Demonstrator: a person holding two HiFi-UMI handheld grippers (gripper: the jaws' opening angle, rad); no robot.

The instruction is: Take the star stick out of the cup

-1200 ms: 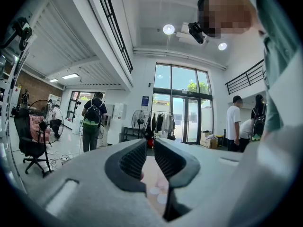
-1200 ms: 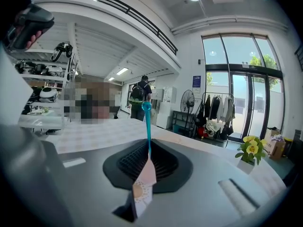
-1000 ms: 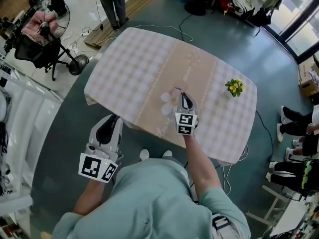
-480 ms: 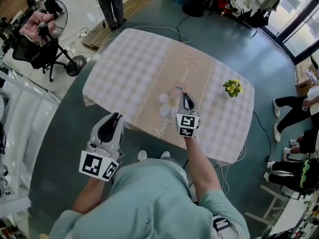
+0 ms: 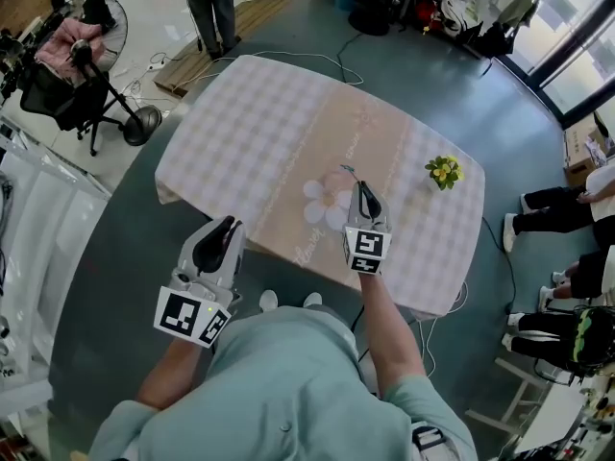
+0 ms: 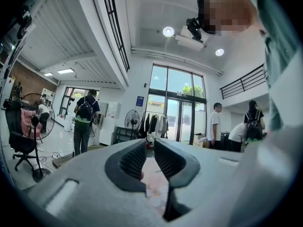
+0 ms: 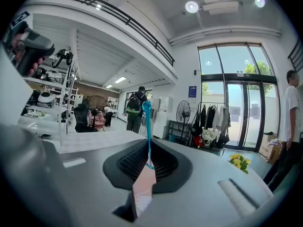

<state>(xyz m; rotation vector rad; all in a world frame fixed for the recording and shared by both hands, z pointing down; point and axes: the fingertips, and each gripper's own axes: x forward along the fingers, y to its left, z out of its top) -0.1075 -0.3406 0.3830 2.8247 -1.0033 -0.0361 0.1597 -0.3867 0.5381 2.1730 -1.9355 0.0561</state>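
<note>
The right gripper [image 5: 359,188] pinches the blue stick [image 7: 148,131] above the table [image 5: 250,123]. The left gripper [image 5: 227,227] hangs off its edge, jaws narrowly apart, empty.

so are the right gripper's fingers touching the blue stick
Touching. The right gripper view shows the fingers shut on the blue stick, which rises from between them.

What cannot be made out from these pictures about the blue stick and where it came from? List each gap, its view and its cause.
- Blue stick, lower end: right gripper view, hidden between the right gripper's shut pads.
- Its star: head view, too small; right gripper view, tip shape unclear.
- A cup: head view, none discernible; the right gripper covers the table below it.
</note>
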